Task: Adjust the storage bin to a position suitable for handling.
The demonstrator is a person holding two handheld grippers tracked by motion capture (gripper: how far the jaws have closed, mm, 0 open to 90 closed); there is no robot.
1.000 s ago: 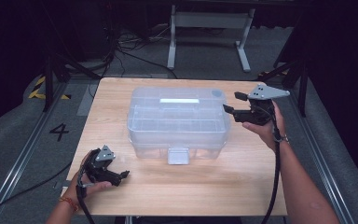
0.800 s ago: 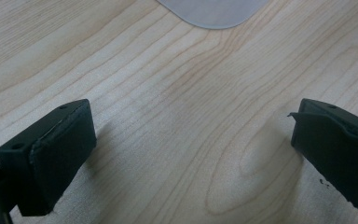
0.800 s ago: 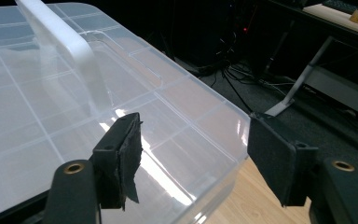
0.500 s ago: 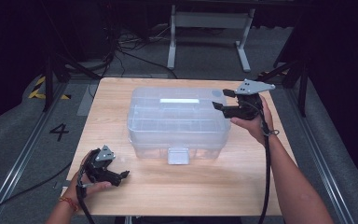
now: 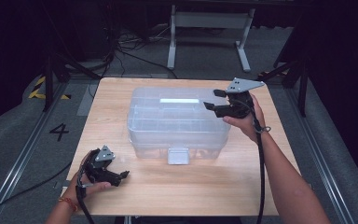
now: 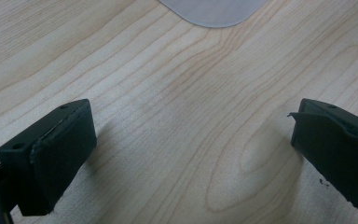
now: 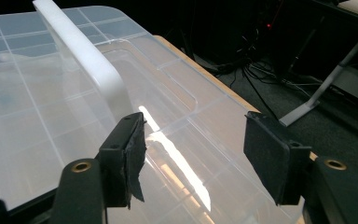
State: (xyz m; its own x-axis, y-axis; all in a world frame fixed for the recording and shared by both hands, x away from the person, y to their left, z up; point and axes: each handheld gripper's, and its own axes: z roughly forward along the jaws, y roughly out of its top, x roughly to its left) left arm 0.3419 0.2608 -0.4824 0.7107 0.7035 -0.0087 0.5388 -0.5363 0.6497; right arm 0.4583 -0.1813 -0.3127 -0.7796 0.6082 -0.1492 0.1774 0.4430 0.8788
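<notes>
A clear plastic storage box (image 5: 177, 122) with a white handle (image 5: 179, 100) on its lid and a grey latch (image 5: 177, 156) at its front stands mid-table. My right gripper (image 5: 213, 99) hovers over the box's right end, open, its jaws having just closed a little with nothing between them. In the right gripper view those jaws (image 7: 196, 154) frame the lid (image 7: 42, 116) beside the handle (image 7: 84, 56). My left gripper (image 5: 121, 176) rests open on the table's front left. In the left gripper view it (image 6: 186, 158) spans bare wood below the latch (image 6: 214, 9).
The wooden table (image 5: 261, 186) has free room in front of the box and on both sides. A metal stand (image 5: 205, 28) and cables (image 5: 130, 51) lie on the floor behind the table. Floor rails run along both sides.
My right gripper has moved left, from beside the box's right end to over its lid edge. The left gripper has stayed where it was.
</notes>
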